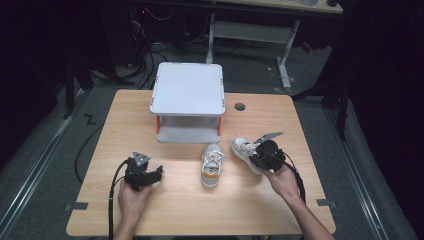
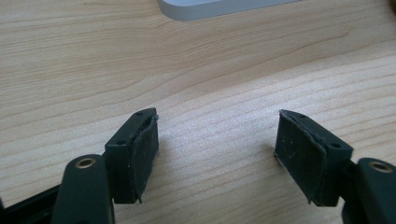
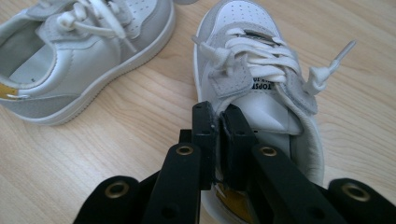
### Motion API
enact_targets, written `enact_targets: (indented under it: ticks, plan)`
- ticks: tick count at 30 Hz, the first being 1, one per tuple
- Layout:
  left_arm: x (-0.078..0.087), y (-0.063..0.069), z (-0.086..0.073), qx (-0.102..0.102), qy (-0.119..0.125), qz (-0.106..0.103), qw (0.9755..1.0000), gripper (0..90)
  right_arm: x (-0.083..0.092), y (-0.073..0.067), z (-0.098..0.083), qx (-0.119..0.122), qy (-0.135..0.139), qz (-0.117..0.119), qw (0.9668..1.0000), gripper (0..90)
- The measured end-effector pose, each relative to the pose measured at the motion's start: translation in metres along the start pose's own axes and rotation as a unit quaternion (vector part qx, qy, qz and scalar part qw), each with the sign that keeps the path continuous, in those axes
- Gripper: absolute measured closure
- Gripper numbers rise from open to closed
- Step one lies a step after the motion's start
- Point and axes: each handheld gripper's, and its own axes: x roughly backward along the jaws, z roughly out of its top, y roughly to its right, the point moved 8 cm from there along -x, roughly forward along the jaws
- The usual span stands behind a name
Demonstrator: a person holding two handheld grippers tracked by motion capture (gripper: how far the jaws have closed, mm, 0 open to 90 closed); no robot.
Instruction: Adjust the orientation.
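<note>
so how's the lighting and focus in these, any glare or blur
High view: the table is brightly lit, the room around it nearly black, and the white shelf top looks washed out. Left gripper view: a pale sheen on the wood between the pads, the far edge soft. Right gripper view: shoe sharp, near jaws slightly soft.

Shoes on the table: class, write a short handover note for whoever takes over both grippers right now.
Right gripper: shut on the right shoe, pinching the rim of its opening, at the right of the table.
Left gripper: open, nothing between its jaws, low over bare wood at the front left.
Left shoe: free, near the table's middle, just in front of the grey two-level shelf.
Done: one shoe gripped.
Left: probably to place both shoes, perhaps on the shelf, whose levels look bare; the other shoe is not yet picked up.
</note>
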Motion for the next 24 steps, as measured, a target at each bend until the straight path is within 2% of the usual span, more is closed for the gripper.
enact_targets:
  ticks: [14, 20, 24]
  plan:
    - [0.000, 0.000, 0.000, 0.000, 0.000, 0.000, 1.0000, 30.5, -0.022, -0.030, 0.006, 0.006, -0.027, 0.010, 0.9996, 85.5]
    - [0.000, 0.000, 0.000, 0.000, 0.000, 0.000, 1.0000, 30.5, -0.022, -0.047, 0.009, 0.003, -0.025, 0.054, 0.9982, 82.6]
    - [0.000, 0.000, 0.000, 0.000, 0.000, 0.000, 1.0000, 30.5, -0.025, -0.053, 0.011, -0.002, -0.020, 0.070, 0.9973, 82.1]
